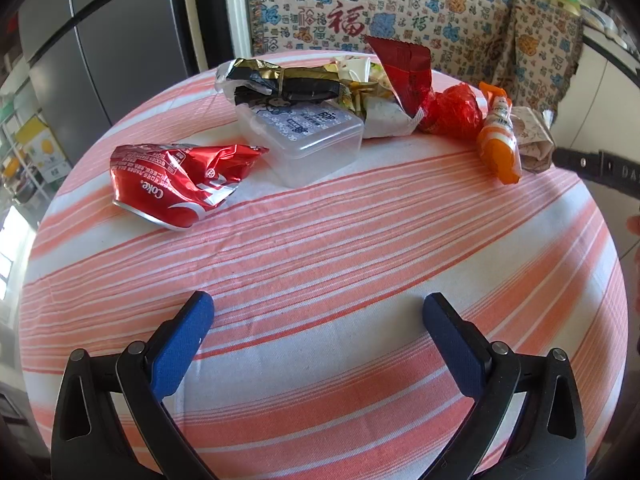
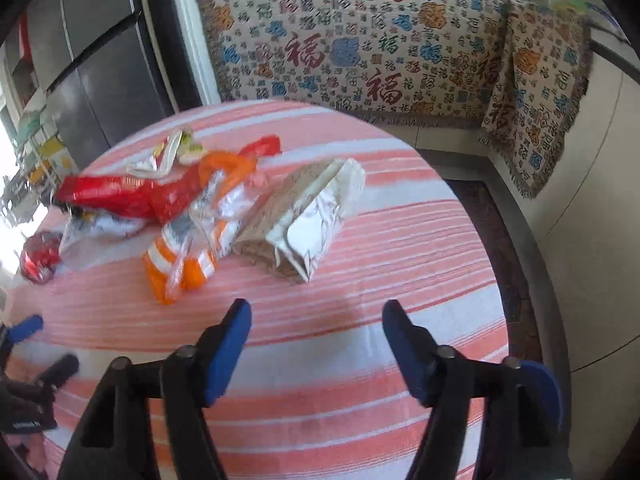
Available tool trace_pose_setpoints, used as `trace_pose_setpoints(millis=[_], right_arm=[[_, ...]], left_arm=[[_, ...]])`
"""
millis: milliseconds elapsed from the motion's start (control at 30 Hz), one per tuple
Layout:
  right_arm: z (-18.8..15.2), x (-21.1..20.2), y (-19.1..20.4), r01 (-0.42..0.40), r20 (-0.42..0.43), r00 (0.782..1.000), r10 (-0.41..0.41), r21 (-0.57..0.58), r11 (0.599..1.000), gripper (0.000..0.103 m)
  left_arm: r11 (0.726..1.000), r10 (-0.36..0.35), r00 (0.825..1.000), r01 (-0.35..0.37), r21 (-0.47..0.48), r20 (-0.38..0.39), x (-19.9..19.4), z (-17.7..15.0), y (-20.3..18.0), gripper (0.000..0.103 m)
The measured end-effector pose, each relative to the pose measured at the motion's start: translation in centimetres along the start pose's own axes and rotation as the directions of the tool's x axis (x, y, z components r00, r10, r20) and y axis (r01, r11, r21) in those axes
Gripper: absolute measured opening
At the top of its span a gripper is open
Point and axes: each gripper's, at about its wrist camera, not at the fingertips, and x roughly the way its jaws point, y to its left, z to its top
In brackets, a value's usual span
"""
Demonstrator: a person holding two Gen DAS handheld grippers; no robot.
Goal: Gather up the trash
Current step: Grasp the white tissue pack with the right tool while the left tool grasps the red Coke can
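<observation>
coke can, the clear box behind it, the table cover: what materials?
Crushed Coke can: thin metal, likely aluminium; glossy red print, sharp dents, bare silvery rim. Clear box: translucent, slightly frosted plastic, rigid-looking; the printed label under its lid shows through. Striped tablecloth: woven fabric, matte; visible weave and soft creases.

Left gripper (image 1: 318, 312) jaws apart, empty, above striped surface (image 1: 320, 240). Crushed Coke can (image 1: 180, 184) lies beside clear plastic box (image 1: 308, 140); wrappers (image 1: 288, 80), orange pouch (image 1: 500, 136) behind
</observation>
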Motion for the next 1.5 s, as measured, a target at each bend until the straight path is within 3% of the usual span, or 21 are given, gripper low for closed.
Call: trace_pose_setpoints(millis=[133,300,367,400,433,667,867,967,1067,1133,1233,1367,1400,1433,1467,1500], right_arm=[[2.7,0.2,-0.3,-0.050,0.037,0.998,0.047,0.106,0.993,0.073],[4.6,3.6,-1.2,-0.035,-0.041,0.998,0.045,0.231,0.972,0.073],[4.4,4.8,-2.0,-0.051,-0.085,0.993,0.077,0.281,0.958,0.065],[4.1,5.1,-2.4,-0.088,-0.087,0.989,0.119,0.303,0.949,0.050],[3.9,5.0,-2.6,-0.131,-0.077,0.984,0.163,0.311,0.941,0.043],[1.5,-0.6,-1.8,-0.076,-0.054,0.995,0.084,0.149,0.986,0.041],[-3.1,-4.9,-1.2,-0.149,-0.034,0.988,0.153,0.096,0.984,0.041],[-5.4,-6.2,0.2,-0.181,-0.022,0.983,0.183,0.053,0.982,0.041],[-6.9,-7.2,1.7,-0.214,-0.014,0.977,0.214,-0.002,0.977,0.041],[-7.4,-7.9,2.6,-0.227,-0.006,0.974,0.227,-0.037,0.973,0.041],[-8.2,-8.8,3.2,-0.252,-0.001,0.968,0.252,-0.060,0.966,0.041],[-9.0,-9.2,3.7,-0.265,-0.002,0.964,0.266,-0.073,0.961,0.041],[-9.2,-9.4,3.8,-0.266,-0.002,0.964,0.266,-0.078,0.961,0.041],[-9.4,-9.5,3.9,-0.267,-0.002,0.964,0.267,-0.082,0.960,0.041],[-9.5,-9.6,3.9,-0.268,-0.003,0.963,0.269,-0.084,0.960,0.041],[-9.6,-9.7,3.9,-0.269,-0.004,0.963,0.269,-0.085,0.959,0.041]], left_arm=[[1.000,0.000,1.000,0.000,0.000,0.000,0.0,0.0,0.0,0.103],[1.000,0.000,1.000,0.000,0.000,0.000,0.0,0.0,0.0,0.103],[1.000,0.000,1.000,0.000,0.000,0.000,0.0,0.0,-0.1,0.103],[1.000,0.001,1.000,-0.001,0.000,0.000,0.0,0.0,-0.1,0.103],[1.000,0.001,1.000,-0.001,0.001,0.000,0.0,-0.1,-0.1,0.103],[0.999,0.011,1.000,-0.011,-0.033,0.003,-1.0,-0.9,0.8,0.103],[0.980,0.006,0.997,0.009,-0.197,0.074,-3.6,-1.0,4.4,0.102],[0.957,0.014,0.995,0.016,-0.291,0.100,-4.1,1.0,7.4,0.102],[0.947,-0.090,0.990,0.120,-0.298,0.112,-4.3,3.9,9.9,0.102],[0.956,-0.159,0.984,0.175,-0.235,0.085,-3.5,6.0,11.1,0.102],[0.975,-0.156,0.988,0.155,-0.162,0.002,-1.3,8.3,12.0,0.102],[0.955,-0.182,0.980,0.157,-0.251,-0.078,1.8,9.3,13.7,0.101],[0.946,-0.199,0.977,0.170,-0.278,-0.081,2.3,9.4,14.0,0.100],[0.935,-0.225,0.971,0.190,-0.301,-0.085,2.8,9.3,14.2,0.092],[0.924,-0.253,0.963,0.213,-0.316,-0.090,3.1,8.9,14.1,0.072],[0.914,-0.282,0.955,0.237,-0.331,-0.095,3.5,8.5,14.2,0.061]])
